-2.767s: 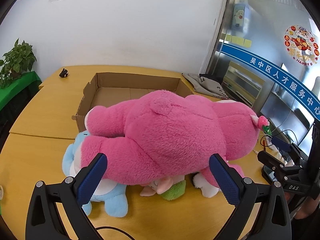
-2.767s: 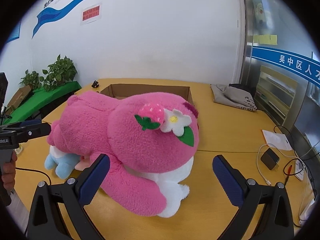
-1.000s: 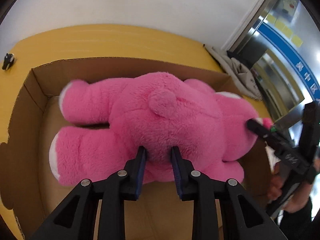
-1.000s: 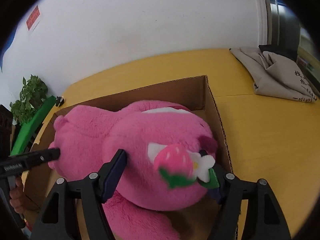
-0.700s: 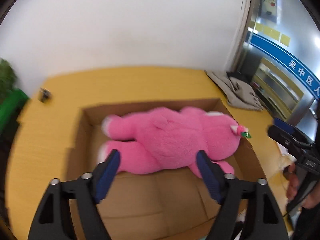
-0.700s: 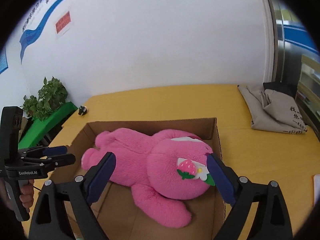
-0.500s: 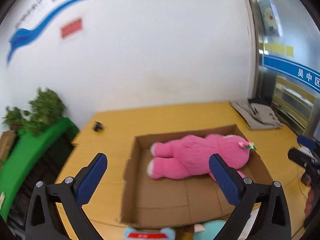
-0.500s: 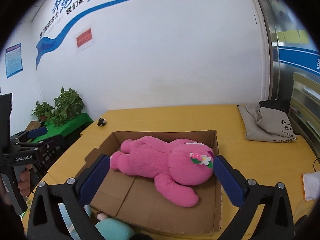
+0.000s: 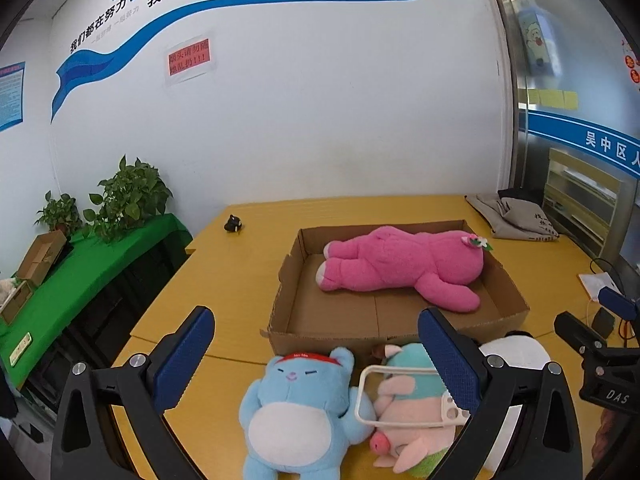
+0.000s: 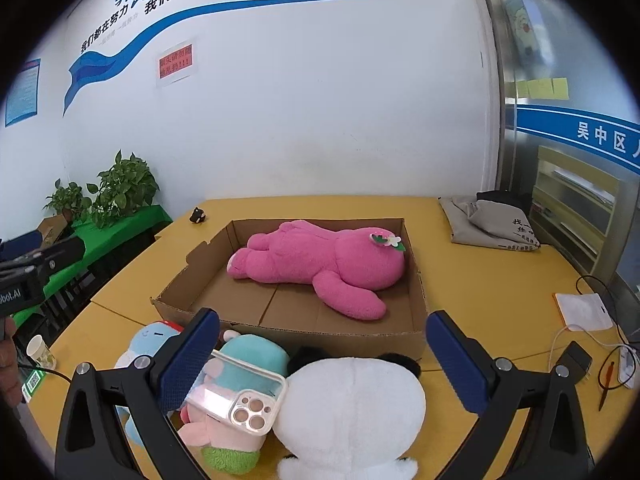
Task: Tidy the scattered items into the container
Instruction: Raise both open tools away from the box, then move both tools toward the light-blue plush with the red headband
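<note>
Left wrist view: both grippers' fingers apart, empty; pink bear lies in cardboard box; blue plush beside it on desk.

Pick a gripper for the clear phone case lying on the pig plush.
Right, probably. The phone case sits by the open right gripper, camera end nearest. The left gripper frames the blue plush instead.

Pink plush bear, brown cardboard box, light-blue plush
</note>
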Available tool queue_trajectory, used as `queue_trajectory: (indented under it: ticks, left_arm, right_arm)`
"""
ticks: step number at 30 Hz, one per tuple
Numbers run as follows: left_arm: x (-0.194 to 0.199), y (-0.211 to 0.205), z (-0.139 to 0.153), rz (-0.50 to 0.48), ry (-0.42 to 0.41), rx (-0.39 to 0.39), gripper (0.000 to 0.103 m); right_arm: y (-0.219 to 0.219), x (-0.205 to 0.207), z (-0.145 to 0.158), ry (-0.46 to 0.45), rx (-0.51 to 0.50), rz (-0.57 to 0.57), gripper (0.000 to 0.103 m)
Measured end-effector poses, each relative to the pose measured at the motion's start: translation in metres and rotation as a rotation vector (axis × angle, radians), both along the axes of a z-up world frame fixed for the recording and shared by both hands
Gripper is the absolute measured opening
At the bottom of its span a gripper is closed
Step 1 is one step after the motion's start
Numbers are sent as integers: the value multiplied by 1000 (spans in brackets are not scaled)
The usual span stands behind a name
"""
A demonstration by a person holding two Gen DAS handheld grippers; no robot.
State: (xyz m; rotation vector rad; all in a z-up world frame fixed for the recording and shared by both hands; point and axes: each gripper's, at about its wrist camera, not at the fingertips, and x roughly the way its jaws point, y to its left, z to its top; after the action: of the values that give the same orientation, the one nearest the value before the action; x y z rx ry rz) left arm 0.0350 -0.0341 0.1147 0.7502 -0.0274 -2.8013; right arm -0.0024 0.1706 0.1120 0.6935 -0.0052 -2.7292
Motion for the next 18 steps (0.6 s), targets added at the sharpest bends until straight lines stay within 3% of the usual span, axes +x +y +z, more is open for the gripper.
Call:
queue_trajectory:
  ticks: [10, 18]
  left_arm:
    - [-1, 3, -39, -61, -74, 116, 103]
    - [-6, 8, -60, -99, -125, 162, 103]
  right_arm:
    - [2, 5, -7, -8, 45, -30, 103]
    - [-1, -2, -18, -29, 72, -22, 103]
